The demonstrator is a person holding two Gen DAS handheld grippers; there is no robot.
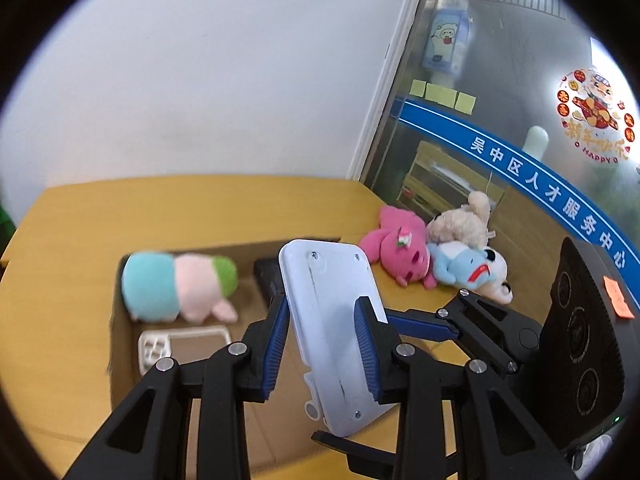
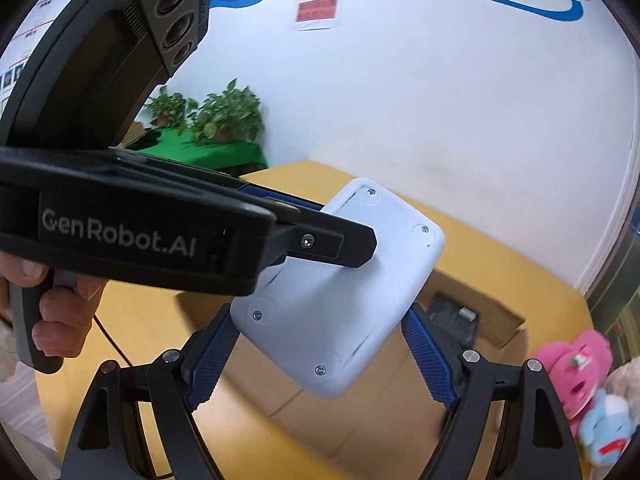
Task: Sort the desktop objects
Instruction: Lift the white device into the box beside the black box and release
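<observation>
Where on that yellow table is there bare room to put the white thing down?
Bare tabletop runs behind the cardboard box, up to the wall. It is crowded on the right, where the pink plush, cream plush and blue plush huddle. The box already holds a pastel plush and a white tray.

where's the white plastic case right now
The white plastic case is held in the air between both grippers' jaws, above the open cardboard box on the yellow table.

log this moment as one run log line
left tongs: shut on white device | right tongs: shut on white device, other edges | device: held in air over cardboard box | plush toys: on table
</observation>
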